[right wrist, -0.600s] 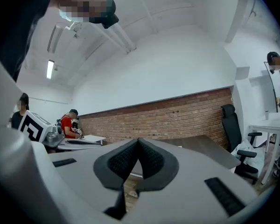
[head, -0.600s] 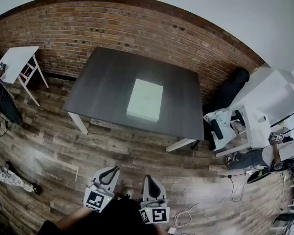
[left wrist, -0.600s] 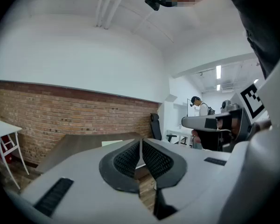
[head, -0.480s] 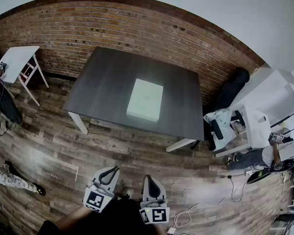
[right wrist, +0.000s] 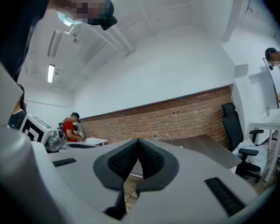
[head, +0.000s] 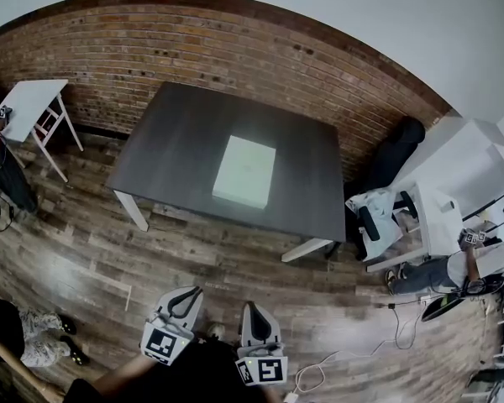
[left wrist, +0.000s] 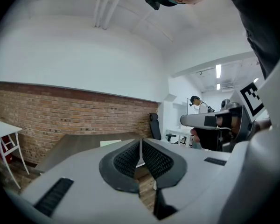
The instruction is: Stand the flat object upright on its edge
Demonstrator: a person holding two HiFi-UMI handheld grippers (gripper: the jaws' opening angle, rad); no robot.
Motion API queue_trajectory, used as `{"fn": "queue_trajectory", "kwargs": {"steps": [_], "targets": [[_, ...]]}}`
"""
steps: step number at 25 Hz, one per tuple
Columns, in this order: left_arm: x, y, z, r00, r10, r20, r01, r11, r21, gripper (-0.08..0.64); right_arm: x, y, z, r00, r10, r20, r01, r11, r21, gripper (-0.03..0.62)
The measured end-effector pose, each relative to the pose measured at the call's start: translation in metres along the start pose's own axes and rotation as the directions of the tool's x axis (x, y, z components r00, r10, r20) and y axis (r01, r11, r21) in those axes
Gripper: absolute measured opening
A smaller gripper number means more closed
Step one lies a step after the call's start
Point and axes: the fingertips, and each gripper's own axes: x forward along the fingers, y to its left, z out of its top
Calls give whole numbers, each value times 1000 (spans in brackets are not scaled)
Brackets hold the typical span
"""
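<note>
A pale flat box [head: 244, 171] lies flat near the middle of the dark table [head: 176, 141], far ahead of me. Both grippers hang low at the bottom of the head view, well short of the table. My left gripper [head: 187, 295] is shut with nothing between its pads, and the box [left wrist: 110, 143] shows as a thin pale strip beyond it. My right gripper [head: 254, 311] is shut and empty too. In the right gripper view the dark pads [right wrist: 151, 157] meet in a closed seam, with the table [right wrist: 210, 150] behind.
A brick wall [head: 235, 49] runs behind the table. A small white side table [head: 27, 107] stands at the left. A black chair [head: 395, 154] and white furniture [head: 441, 217] sit at the right. A person [head: 17, 342] stands at lower left, another [head: 462, 267] at right. A cable [head: 328, 363] lies on the wood floor.
The view has shifted slightly. The person at the lower left has come further into the frame. Both grippers stay low and shut.
</note>
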Motion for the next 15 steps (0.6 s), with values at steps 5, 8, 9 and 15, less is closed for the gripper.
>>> {"fn": "queue_trajectory", "kwargs": {"steps": [5,8,9,15], "targets": [[11,-19,1,1000,5,-5,-5,1000,-8,44,-8,-17,3,1000,19,3,-19,1000,-10,25],[20,-29,-1,1000,16,-5,-16,1000,-14,44,-11,-27,1,999,40,8,-40,999,-23,25],[23,-32,-2,1000,21,-10,-21,1000,-14,44,-12,-31,0,999,48,7,-47,999,-26,25],[45,-48,-3,998,57,-25,-58,998,-5,44,-14,-56,-5,996,92,-6,-92,995,-26,25]]}}
